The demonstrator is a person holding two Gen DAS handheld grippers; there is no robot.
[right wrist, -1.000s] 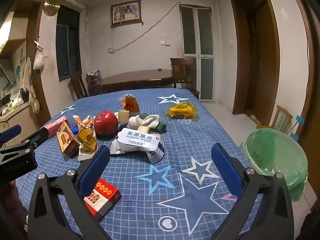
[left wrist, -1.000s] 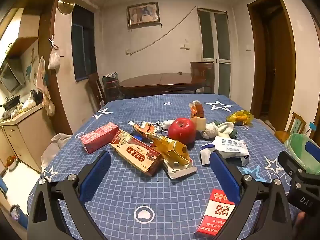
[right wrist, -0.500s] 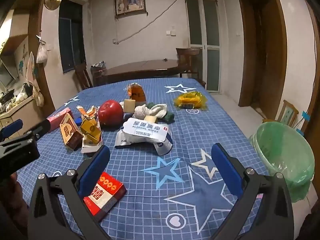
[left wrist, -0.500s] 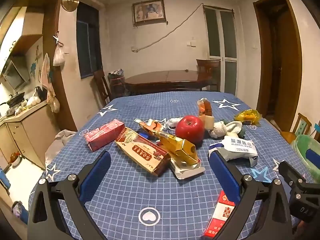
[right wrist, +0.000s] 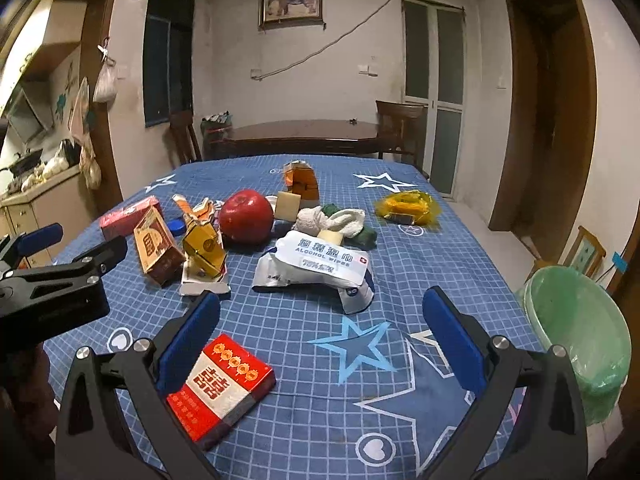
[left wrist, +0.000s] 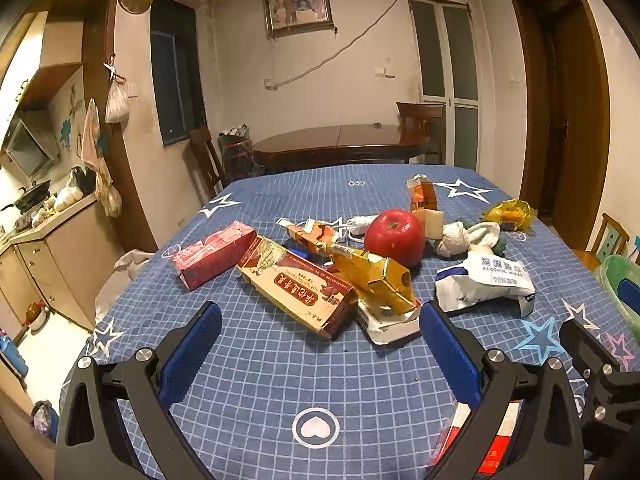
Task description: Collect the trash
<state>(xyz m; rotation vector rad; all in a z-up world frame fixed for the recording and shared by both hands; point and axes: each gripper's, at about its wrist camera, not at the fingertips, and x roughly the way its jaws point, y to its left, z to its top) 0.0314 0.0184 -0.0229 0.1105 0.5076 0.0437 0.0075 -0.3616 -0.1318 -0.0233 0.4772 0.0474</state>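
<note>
Litter lies on the blue checked tablecloth (left wrist: 280, 360): a pink carton (left wrist: 214, 254), a brown flat box (left wrist: 296, 286), a crushed gold carton (left wrist: 372, 274), a red apple (left wrist: 394, 236), an alcohol wipes pack (right wrist: 316, 266), white crumpled cloth (right wrist: 332, 220), a yellow wrapper (right wrist: 408, 206) and a red cigarette box (right wrist: 222, 384). A bin with a green liner (right wrist: 580, 332) stands beside the table at the right. My left gripper (left wrist: 316, 346) hangs open just before the brown box. My right gripper (right wrist: 320, 336) is open, its left finger beside the red box.
A dark wooden table (right wrist: 300, 134) with chairs stands behind. A kitchen counter (left wrist: 44, 240) runs along the left wall, and a doorway (right wrist: 552, 120) opens at the right. A small orange carton (right wrist: 300, 180) stands upright at the back of the heap.
Both grippers have moved forward and lower toward the table; the litter looms larger. In the left wrist view the red box has slid behind the right finger. Nothing has been grasped.
</note>
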